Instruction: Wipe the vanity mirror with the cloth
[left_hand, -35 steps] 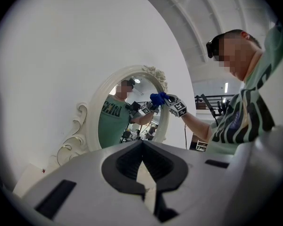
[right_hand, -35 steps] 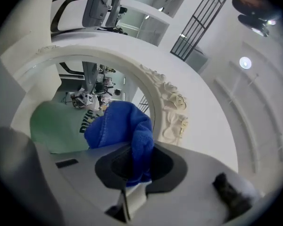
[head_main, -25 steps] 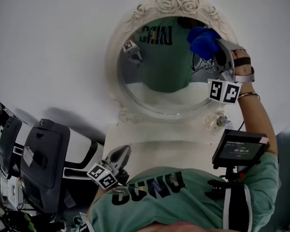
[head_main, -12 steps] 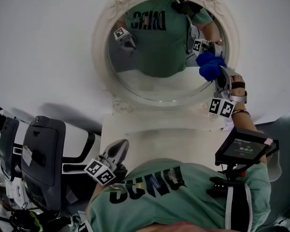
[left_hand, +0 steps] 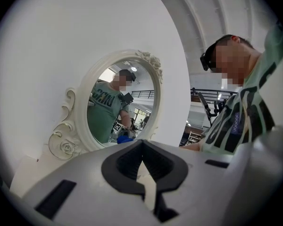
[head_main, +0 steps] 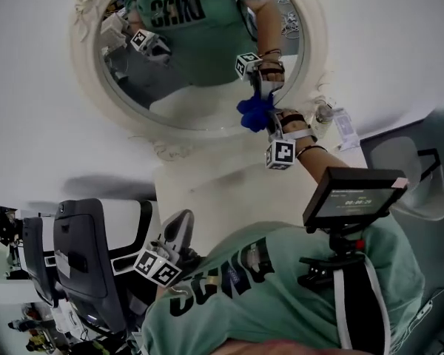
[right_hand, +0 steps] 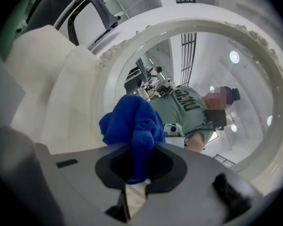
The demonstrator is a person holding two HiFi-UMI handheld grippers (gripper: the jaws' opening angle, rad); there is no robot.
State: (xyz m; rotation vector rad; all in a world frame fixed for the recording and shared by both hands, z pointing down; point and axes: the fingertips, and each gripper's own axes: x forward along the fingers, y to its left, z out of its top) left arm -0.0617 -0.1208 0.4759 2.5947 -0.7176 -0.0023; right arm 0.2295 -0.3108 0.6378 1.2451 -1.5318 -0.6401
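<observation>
The oval vanity mirror [head_main: 185,98] in its white ornate frame [head_main: 86,65] stands at the top of the head view. My right gripper [head_main: 266,118] is shut on a blue cloth [head_main: 254,113] and presses it to the glass at the lower right, near the frame. In the right gripper view the cloth [right_hand: 133,128] bunches out of the shut jaws [right_hand: 140,149] against the mirror [right_hand: 212,79]. My left gripper [head_main: 182,229] hangs low by my torso, shut and holding nothing. The left gripper view looks past its shut jaws [left_hand: 142,147] to the mirror [left_hand: 114,108] and the cloth [left_hand: 125,139].
A white vanity top [head_main: 222,194] lies below the mirror, with a small glass bottle [head_main: 323,114] at its right. A black chair [head_main: 85,261] stands at the left. A small screen on a mount [head_main: 353,197] sits on my chest at the right. A grey seat [head_main: 422,161] is further right.
My right gripper carried the cloth down the mirror's right side, from near the top to the lower edge. The head view swung so the mirror sits further left. The left gripper stayed put.
</observation>
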